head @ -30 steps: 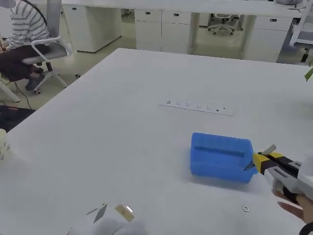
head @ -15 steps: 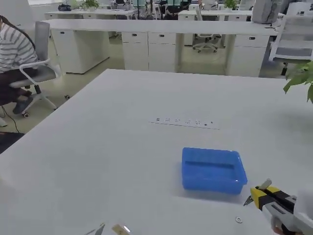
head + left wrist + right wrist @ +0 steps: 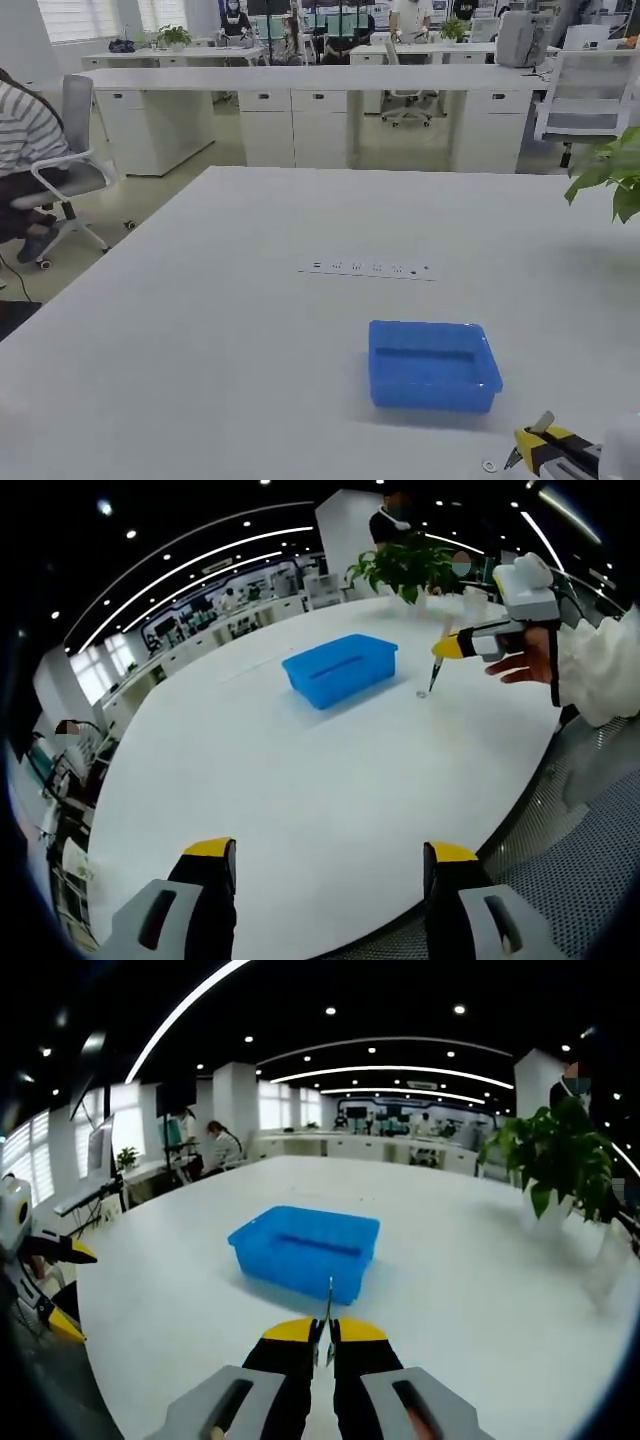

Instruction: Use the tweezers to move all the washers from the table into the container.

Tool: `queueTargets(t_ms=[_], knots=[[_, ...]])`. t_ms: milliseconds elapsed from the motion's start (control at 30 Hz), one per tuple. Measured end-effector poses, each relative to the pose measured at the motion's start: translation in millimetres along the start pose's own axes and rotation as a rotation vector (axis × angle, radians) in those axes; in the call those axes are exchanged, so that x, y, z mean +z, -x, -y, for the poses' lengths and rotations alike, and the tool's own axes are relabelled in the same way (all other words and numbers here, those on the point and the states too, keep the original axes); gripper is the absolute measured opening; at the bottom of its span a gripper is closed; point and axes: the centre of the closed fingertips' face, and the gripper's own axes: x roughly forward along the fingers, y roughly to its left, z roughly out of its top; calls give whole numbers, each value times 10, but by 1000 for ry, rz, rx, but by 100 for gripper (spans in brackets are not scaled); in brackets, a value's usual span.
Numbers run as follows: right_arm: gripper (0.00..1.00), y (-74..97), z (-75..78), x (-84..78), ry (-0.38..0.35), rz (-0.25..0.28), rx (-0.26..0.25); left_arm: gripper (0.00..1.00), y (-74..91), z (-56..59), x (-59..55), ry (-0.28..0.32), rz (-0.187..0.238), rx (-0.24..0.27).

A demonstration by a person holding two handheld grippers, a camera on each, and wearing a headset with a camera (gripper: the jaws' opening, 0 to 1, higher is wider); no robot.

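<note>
**A:** Let us start with the head view. Where is the washer?

**B:** One washer [image 3: 489,465] lies on the table [image 3: 250,350], in front of the blue container [image 3: 432,365], near its right corner and clearly outside it. The right gripper [image 3: 528,450] is just beside this washer. The tweezers [image 3: 511,460] point down at it. The tip is very near, but I cannot tell whether it touches.

**A:** And inside the container?

**B:** The inside looks plain blue to me. A thing so small could hide there, so I cannot say for sure.

**A:** What about the left gripper view?

**B:** The left gripper [image 3: 325,855] is well apart from the container. Its jaws are spread wide and there is nothing between them. Near the container's right end, the tweezers hang over the same washer.

**A:** And the right gripper view?

**B:** There the two jaws are pressed together on the tweezers. The thin tips reach toward the near wall of the container.

**A:** So how far along is the task?

**B:** In my judgement, at least this one washer remains to be moved. It is not picked up yet. It must be pinched, carried over the container's rim and released inside.
</note>
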Motion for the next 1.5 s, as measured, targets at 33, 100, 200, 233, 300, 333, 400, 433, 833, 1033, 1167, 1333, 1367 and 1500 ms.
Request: queueTargets(t_ms=[33, 100, 200, 233, 300, 333, 400, 433, 833, 1033, 1167, 1333, 1367, 1500], knots=[[3, 2, -1, -5, -1, -1, 0, 77, -2, -5, -3, 2, -1, 1], [3, 6, -1, 3, -1, 3, -2, 77, -3, -7, -10, 5, -4, 2], [3, 20, 4, 32, -14, 5, -1, 78, 1, -11, -5, 0, -1, 5], [3, 33, 3, 66, -18, 20, -1, 78, 0, -11, -5, -1, -1, 6], [3, 29, 6, 71, -24, 21, 1, 78, 0, -13, -6, -1, -2, 8], [3, 30, 3, 73, -23, 21, 0, 78, 0, -16, -5, -1, -1, 9], [3, 34, 5, 74, -24, 22, -1, 77, 1, -21, -5, 0, 0, 11], [3, 33, -6, 84, -34, 29, 5, 77, 2, -22, -5, 1, 0, 12], [3, -76, -108, 63, -5, 8, 33, 77, 4, -21, -10, 0, -3, 16], [2, -95, -125, 50, 7, 23, 48, 77, 3, -20, -12, -1, -6, 17], [2, -70, -135, 34, 46, 32, 36, 77, 8, -27, -11, 2, -5, 21], [1, -58, -103, 29, 50, 11, 27, 77, 13, -30, -19, 4, -8, 25], [1, -63, -104, 35, 48, 3, 31, 77, 13, -30, -17, 2, -7, 25], [1, -109, -103, 64, 51, -25, 41, 77, 16, -31, -21, 1, -9, 27]])
